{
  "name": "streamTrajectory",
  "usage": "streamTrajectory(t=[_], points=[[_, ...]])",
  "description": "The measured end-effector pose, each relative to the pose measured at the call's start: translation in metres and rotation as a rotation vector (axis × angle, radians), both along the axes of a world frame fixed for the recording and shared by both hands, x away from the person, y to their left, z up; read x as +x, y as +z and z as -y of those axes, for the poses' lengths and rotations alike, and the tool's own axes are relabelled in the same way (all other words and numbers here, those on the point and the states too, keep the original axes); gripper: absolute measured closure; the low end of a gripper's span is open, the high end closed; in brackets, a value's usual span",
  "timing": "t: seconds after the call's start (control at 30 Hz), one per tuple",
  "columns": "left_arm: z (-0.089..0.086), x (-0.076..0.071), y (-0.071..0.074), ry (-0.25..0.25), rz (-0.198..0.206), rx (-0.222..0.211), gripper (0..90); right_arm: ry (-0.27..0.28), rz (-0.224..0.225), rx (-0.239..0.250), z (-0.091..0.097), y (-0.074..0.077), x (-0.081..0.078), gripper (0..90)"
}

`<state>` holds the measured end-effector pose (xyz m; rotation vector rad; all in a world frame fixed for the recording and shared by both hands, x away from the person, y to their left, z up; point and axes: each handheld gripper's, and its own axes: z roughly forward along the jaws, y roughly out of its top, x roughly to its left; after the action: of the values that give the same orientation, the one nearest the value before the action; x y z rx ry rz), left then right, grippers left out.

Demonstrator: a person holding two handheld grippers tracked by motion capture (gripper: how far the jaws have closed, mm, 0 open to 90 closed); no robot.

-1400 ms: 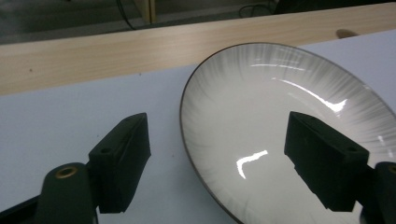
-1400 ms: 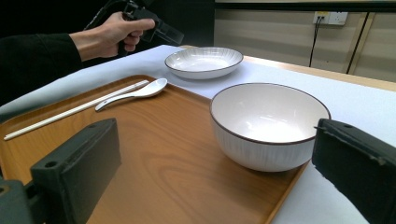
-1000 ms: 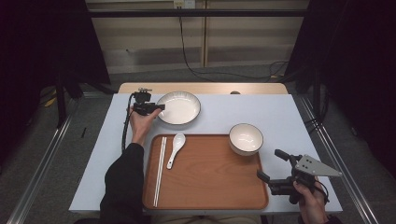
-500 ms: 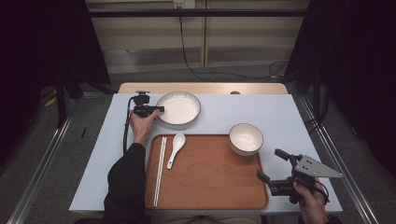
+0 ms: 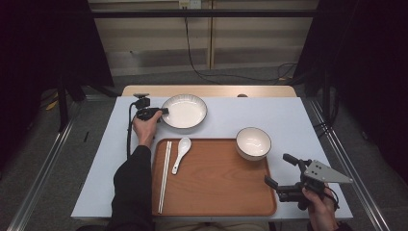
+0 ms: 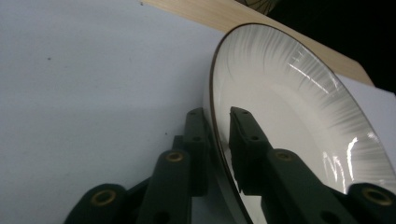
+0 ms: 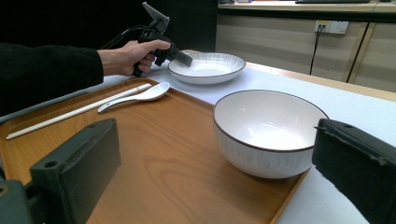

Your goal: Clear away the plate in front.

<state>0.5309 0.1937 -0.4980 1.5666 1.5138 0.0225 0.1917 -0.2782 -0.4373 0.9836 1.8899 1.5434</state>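
While my left gripper (image 5: 165, 111) sits at the plate's nine o'clock rim, its jaws have just been closing and now straddle that rim, one jaw under the outside wall, one over the inner face, clenched on it as far as the left gripper view shows.

Item, white ribbed plate (image 5: 184, 110): dark-edged, resting on the pale blue table (image 5: 288, 120) at about eleven o'clock of the tray, apart from it.

Item, my left hand (image 5: 146, 129): wrapped round the gripper body, black sleeve trailing toward six o'clock, cable looping at its nine o'clock side.

Item, my right gripper (image 5: 279, 171): released, jaws standing wide apart with nothing between them, poised at the tray's four o'clock corner; grey three-cornered plate on top; my right hand (image 5: 320, 204) beneath it.

Item, white bowl (image 5: 253, 143): dark rim, upright, seated on the tray's one o'clock corner and overhanging its edge; it lies ahead of the right jaws, well apart from them.

Item, wooden tray (image 5: 216, 183): rectangular, at the table's six o'clock side.

Item, white ceramic spoon (image 5: 180, 151): on the tray near eleven o'clock, bowl end toward twelve.

Item, pair of white chopsticks (image 5: 164, 175): lying side by side along the tray's nine o'clock edge, just beside the spoon.
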Motion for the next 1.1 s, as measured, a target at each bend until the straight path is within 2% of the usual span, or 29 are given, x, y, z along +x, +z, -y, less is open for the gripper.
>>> streamTrajectory(t=[0.03,0.13,0.17,0.23,0.27,0.3,0.47,0.57,0.67,0.7,0.8,0.83,0.9,1.07,1.1], points=[[0.0,0.001,-0.001,0.009,-0.007,-0.016,80.8,0.002,0.0,-0.001,0.0,0.0,0.0,0.8],[0.001,0.003,0.002,0.003,-0.029,-0.022,82.1,-0.004,-0.004,0.002,0.0,0.0,-0.001,0.8],[0.001,0.003,0.002,0.009,-0.025,-0.02,82.7,-0.005,-0.001,0.0,0.0,0.0,0.0,0.8],[0.002,0.004,0.005,0.028,-0.031,-0.052,84.2,-0.005,0.002,-0.003,0.001,0.0,0.0,0.8],[0.004,0.004,0.006,0.039,-0.021,-0.058,84.7,-0.005,0.0,0.0,0.001,0.0,0.0,0.8],[0.005,0.004,0.008,0.044,-0.018,-0.045,84.9,-0.004,0.0,0.001,0.001,0.0,0.0,0.8],[0.008,0.003,0.014,0.051,-0.015,-0.034,85.1,-0.01,0.002,0.002,0.002,0.0,0.0,0.8],[0.008,0.003,0.016,0.071,-0.03,-0.035,85.0,-0.006,0.002,0.002,0.002,0.0,0.0,0.8],[0.008,0.002,0.018,0.09,-0.035,-0.057,84.8,-0.003,0.001,0.01,0.002,0.0,-0.001,0.8],[0.007,0.002,0.018,0.095,-0.034,-0.048,84.7,-0.002,0.002,0.007,0.002,0.0,0.0,0.8],[0.007,0.001,0.02,0.092,-0.039,-0.057,84.5,-0.003,0.002,0.007,0.002,0.0,-0.001,0.8],[0.006,0.001,0.019,0.083,-0.034,-0.083,84.3,-0.006,0.001,0.01,0.002,0.0,-0.001,0.8],[0.005,0.001,0.02,0.088,-0.038,-0.068,84.6,-0.006,-0.001,0.009,0.002,0.0,-0.001,0.8],[0.003,-0.001,0.027,0.075,-0.015,-0.068,83.9,-0.005,-0.003,0.021,0.003,0.0,0.0,0.8],[0.004,-0.002,0.028,0.062,-0.017,-0.087,83.8,-0.006,-0.003,0.022,0.002,0.0,0.0,0.8]])
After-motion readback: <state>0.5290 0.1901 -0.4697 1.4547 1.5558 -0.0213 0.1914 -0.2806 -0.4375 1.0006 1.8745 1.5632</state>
